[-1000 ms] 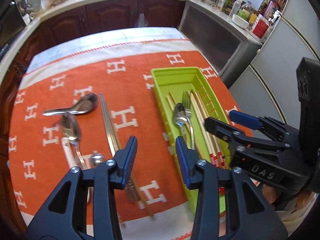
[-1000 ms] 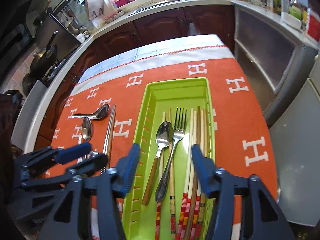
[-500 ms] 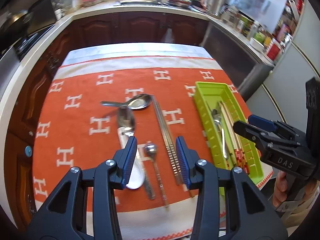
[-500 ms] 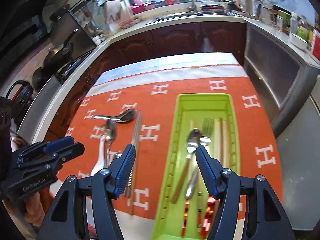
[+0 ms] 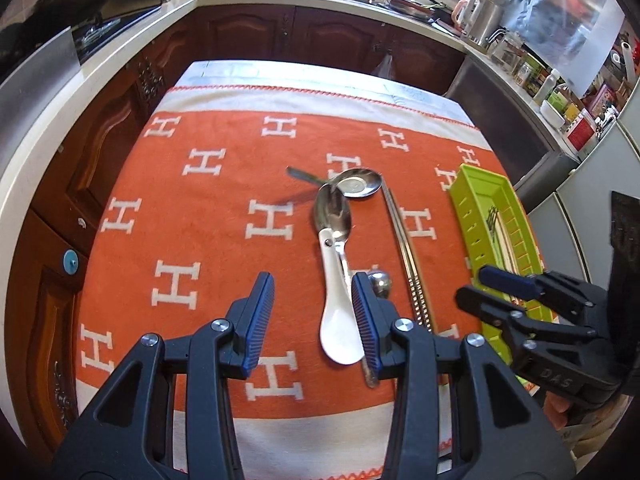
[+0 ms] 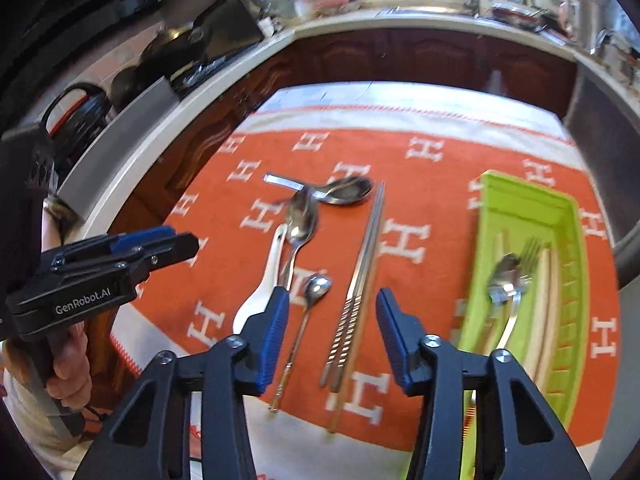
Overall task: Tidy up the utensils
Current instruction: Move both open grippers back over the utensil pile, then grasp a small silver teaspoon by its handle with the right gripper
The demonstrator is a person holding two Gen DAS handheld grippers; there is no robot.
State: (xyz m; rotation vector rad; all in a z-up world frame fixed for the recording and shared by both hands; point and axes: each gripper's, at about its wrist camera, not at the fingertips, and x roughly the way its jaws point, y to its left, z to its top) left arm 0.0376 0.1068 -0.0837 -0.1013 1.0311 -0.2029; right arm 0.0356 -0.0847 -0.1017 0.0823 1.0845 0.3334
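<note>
A white ceramic spoon (image 5: 338, 320) (image 6: 262, 280), a steel spoon (image 5: 333, 212) (image 6: 301, 222), a steel ladle spoon (image 5: 358, 182) (image 6: 346, 191), a small spoon (image 5: 380, 282) (image 6: 314, 292) and metal chopsticks (image 5: 404, 240) (image 6: 360, 284) lie on the orange cloth. The green tray (image 5: 470, 216) (image 6: 484, 240) at right holds a fork, a spoon and chopsticks. My left gripper (image 5: 312, 320) is open and empty, low over the white spoon's bowl. My right gripper (image 6: 328, 336) is open and empty above the small spoon's handle and the chopsticks.
The orange H-patterned cloth (image 5: 208, 208) covers the table. Dark wooden cabinets (image 5: 248, 36) and a white counter ring it. The table's front edge is just below both grippers. A fridge (image 5: 600, 208) stands right of the tray.
Both grippers swung left, away from the tray, toward the loose utensils on the cloth. Both stayed open and empty.
</note>
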